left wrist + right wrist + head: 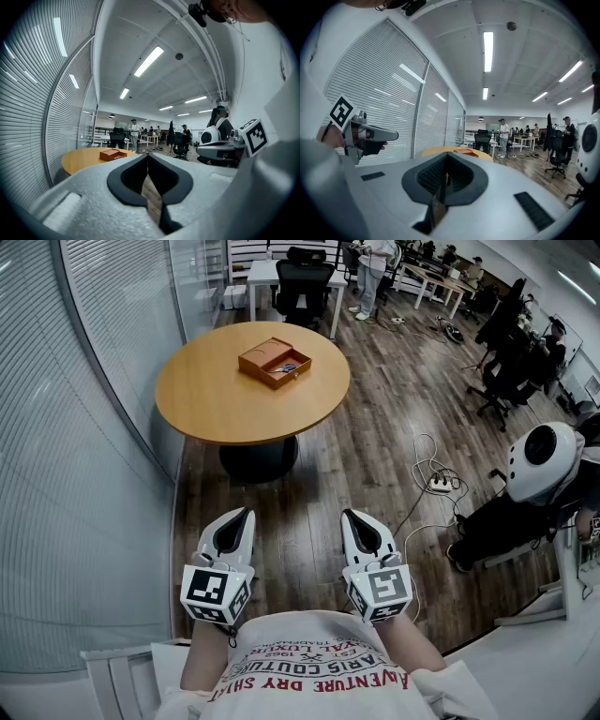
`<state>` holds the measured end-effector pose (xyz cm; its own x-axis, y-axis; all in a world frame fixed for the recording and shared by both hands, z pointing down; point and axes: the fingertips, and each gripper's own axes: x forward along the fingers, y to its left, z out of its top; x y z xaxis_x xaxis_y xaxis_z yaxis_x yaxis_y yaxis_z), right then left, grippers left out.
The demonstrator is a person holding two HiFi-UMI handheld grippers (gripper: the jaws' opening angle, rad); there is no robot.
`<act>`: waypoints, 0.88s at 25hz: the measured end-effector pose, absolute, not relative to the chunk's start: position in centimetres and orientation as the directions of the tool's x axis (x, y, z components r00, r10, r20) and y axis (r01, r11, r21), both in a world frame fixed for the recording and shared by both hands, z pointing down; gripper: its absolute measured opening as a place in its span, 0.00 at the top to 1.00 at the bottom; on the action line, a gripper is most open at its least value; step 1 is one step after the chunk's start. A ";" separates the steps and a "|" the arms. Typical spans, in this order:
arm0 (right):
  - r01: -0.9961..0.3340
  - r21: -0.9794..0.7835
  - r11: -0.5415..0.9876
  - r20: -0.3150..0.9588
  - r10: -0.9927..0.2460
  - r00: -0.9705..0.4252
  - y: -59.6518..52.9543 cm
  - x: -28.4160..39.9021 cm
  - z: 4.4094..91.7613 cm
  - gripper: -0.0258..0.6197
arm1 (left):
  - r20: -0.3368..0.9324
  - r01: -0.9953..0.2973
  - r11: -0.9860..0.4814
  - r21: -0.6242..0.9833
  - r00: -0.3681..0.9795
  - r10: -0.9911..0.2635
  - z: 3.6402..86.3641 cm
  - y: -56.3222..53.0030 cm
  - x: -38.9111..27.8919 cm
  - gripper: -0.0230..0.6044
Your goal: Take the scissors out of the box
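Note:
An open brown box (275,362) sits on the far half of a round wooden table (216,399). Something small and bluish, probably the scissors (287,367), lies inside it. Both grippers hang close to my body, well short of the table and pointing towards it. My left gripper (246,515) and my right gripper (351,516) are each shut with nothing between the jaws. The left gripper view shows its jaws (148,155) touching at the tip, with the box (112,153) far ahead. In the right gripper view the jaws (446,154) are closed and the box (465,151) is distant.
A glass wall with blinds (84,427) runs along the left. Wooden floor lies between me and the table. A power strip with cables (439,482) lies on the floor to the right. Someone in a white helmet (542,460) sits at right. A black chair (305,282) stands behind the table.

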<state>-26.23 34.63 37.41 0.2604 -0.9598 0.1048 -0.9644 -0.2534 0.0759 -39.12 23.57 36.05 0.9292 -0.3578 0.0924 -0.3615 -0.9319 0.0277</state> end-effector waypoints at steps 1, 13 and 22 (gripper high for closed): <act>-0.965 0.075 -0.251 0.107 -0.960 0.258 34.6 -26.2 37.5 0.95 | 0.093 -0.359 -0.933 0.027 0.930 -0.355 36.0 23.6 -39.0 0.95; -0.967 0.019 -0.254 0.112 -0.961 0.254 33.9 -25.3 38.0 0.95 | 0.101 -0.351 -0.935 0.049 0.933 -0.345 36.4 22.7 -38.1 0.95; -0.967 0.010 -0.256 0.161 -0.954 0.254 32.3 -23.8 39.3 0.95 | 0.129 -0.345 -0.934 0.093 0.934 -0.332 38.2 21.6 -36.4 0.95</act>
